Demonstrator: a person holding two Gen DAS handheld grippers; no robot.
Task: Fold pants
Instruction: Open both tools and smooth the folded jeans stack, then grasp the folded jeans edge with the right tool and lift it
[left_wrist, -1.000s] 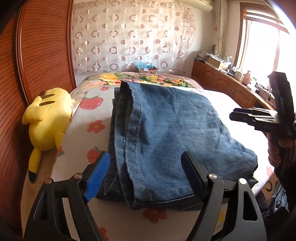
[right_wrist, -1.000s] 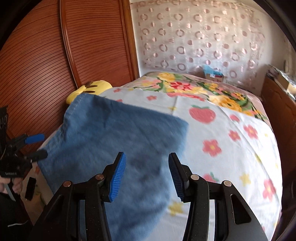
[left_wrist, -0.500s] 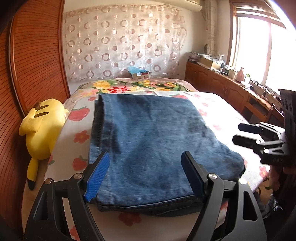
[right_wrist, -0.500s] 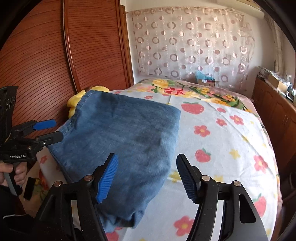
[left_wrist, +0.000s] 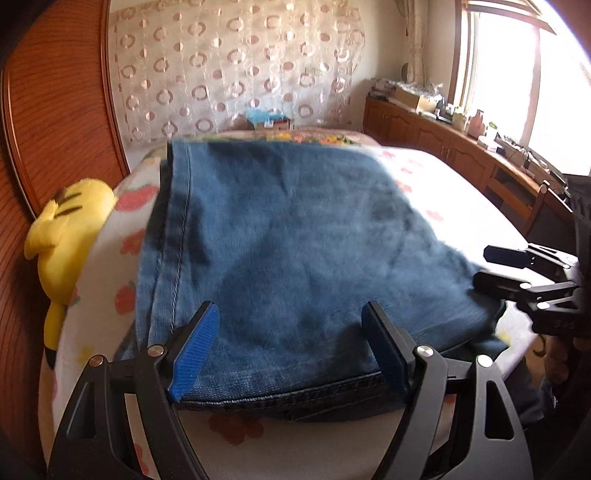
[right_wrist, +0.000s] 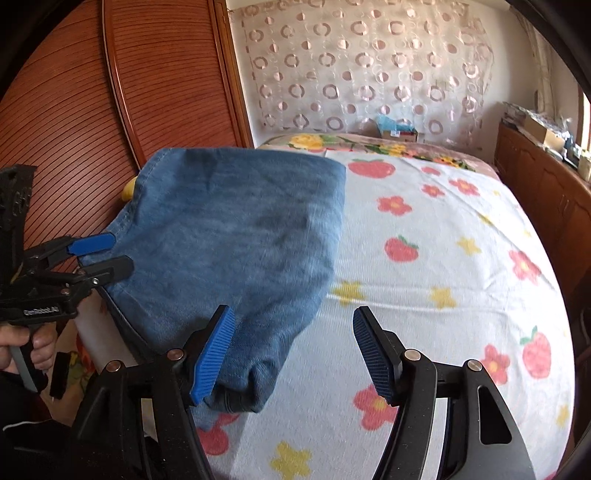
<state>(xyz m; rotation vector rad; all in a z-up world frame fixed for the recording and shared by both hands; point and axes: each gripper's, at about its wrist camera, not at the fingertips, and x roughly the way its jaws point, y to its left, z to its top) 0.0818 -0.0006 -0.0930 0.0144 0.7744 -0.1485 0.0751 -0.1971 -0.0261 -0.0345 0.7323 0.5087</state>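
The blue denim pants (left_wrist: 288, 251) lie folded into a thick rectangle on the flowered bed sheet (right_wrist: 443, 266), near the bed's front left corner; they also show in the right wrist view (right_wrist: 236, 236). My left gripper (left_wrist: 291, 350) is open and empty, just in front of the near hem of the pants. My right gripper (right_wrist: 291, 350) is open and empty, at the pants' right front corner. Each gripper shows in the other's view, the right gripper (left_wrist: 517, 269) and the left gripper (right_wrist: 99, 254), both open beside the pants.
A yellow plush toy (left_wrist: 66, 229) lies at the bed's left edge against the wooden headboard (left_wrist: 51, 110). A wooden cabinet (left_wrist: 461, 155) with clutter runs under the window on the right. A patterned curtain (right_wrist: 369, 66) hangs behind the bed.
Both grippers have drawn back and lowered toward the near edge of the pants. The right gripper's jaws have opened wider. The pants lie as before.
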